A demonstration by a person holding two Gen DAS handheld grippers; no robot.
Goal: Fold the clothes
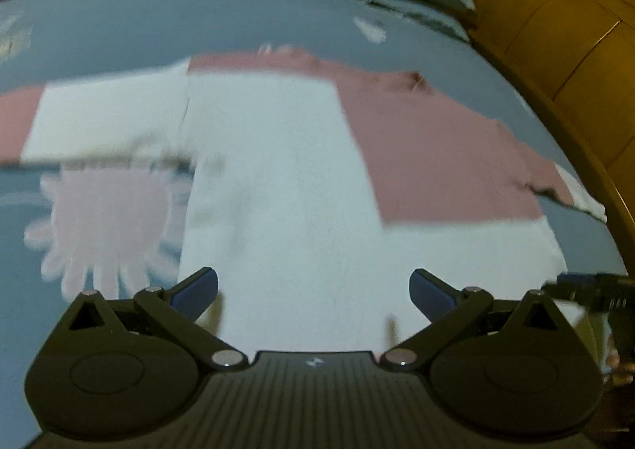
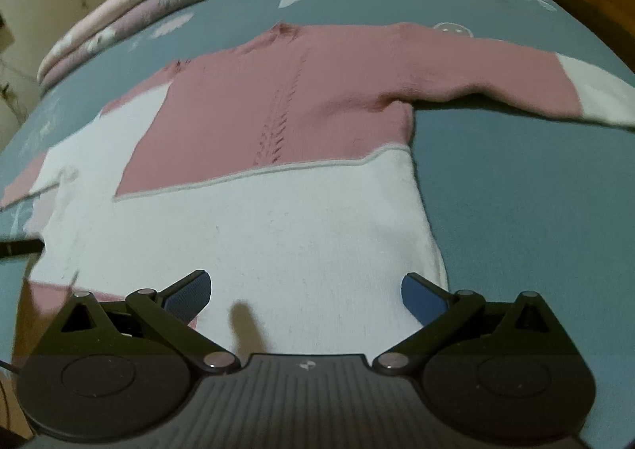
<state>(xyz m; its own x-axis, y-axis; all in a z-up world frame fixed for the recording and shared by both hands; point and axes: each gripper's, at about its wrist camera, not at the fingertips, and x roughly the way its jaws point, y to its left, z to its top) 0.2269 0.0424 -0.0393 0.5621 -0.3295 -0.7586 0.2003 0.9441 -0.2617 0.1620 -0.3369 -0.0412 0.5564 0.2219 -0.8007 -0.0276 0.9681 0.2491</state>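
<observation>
A pink and white sweater (image 2: 278, 179) is spread flat on a blue sheet (image 2: 516, 211). One sleeve (image 2: 516, 80) is stretched out to the right. The right gripper (image 2: 305, 296) is held wide apart over the white hem, nothing between its pads (image 2: 190, 296).

no readable text; small white logo mark on each gripper body.

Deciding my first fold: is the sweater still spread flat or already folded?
Mostly spread: the sweater lies flat on the bed, one sleeve stretched sideways. The other sleeve's state is unclear.
</observation>
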